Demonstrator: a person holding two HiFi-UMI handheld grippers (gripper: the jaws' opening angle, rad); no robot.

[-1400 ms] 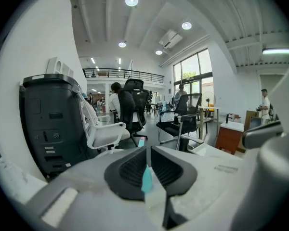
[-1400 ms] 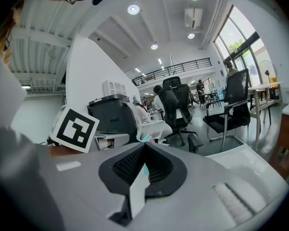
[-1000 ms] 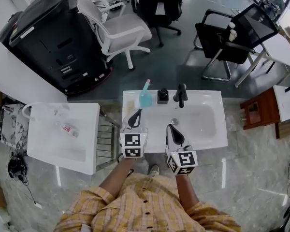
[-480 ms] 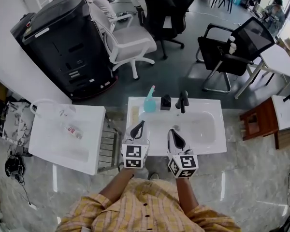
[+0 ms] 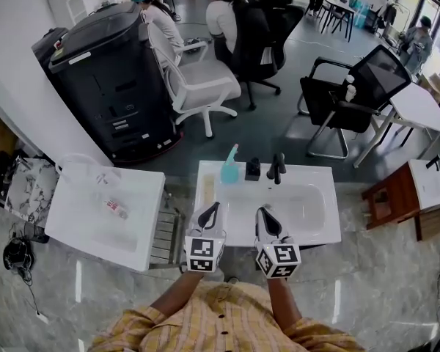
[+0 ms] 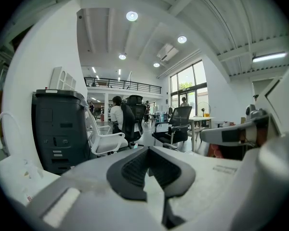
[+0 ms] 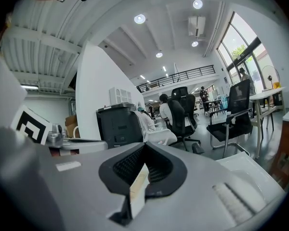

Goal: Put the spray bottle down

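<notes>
Far out to the left of the left tool (image 5: 213, 207) stands a white desk (image 5: 136, 229) with a small red-marked thing (image 5: 113, 207) lying on it. Beyond that desk, a big black machine (image 5: 106, 83) stands on the floor.

The left tool sits over the near rim of a white sink (image 5: 319, 233), its marker cube toward us and its tip pointing away. Its own view shows the two dark pads brought together at the tip (image 6: 147, 149) with nothing between them, so it has hold of nothing.

The spray bottle (image 5: 229, 170) is ahead of the left tool and a touch to its right, well apart from both tools. It stands upright on the far rim of the sink near the left corner. Its body is a translucent teal, wide at the base, and it narrows into a paler slanting head that leans up and to the right.

Just to the right of the bottle, on the same rim, is a small black block (image 5: 252, 169). We cannot tell what it is. Next along comes a black faucet (image 5: 278, 167), which stands straight ahead of the right tool (image 5: 262, 211).

The right tool lies beside the left one, close and roughly parallel, over the sink bowl's near edge. In its own view the pads meet at the tip (image 7: 144, 144) — closed, with nothing in their grip.

Further ahead and to the right of that tool, a black mesh chair (image 5: 359, 86) stands on the grey floor.
</notes>
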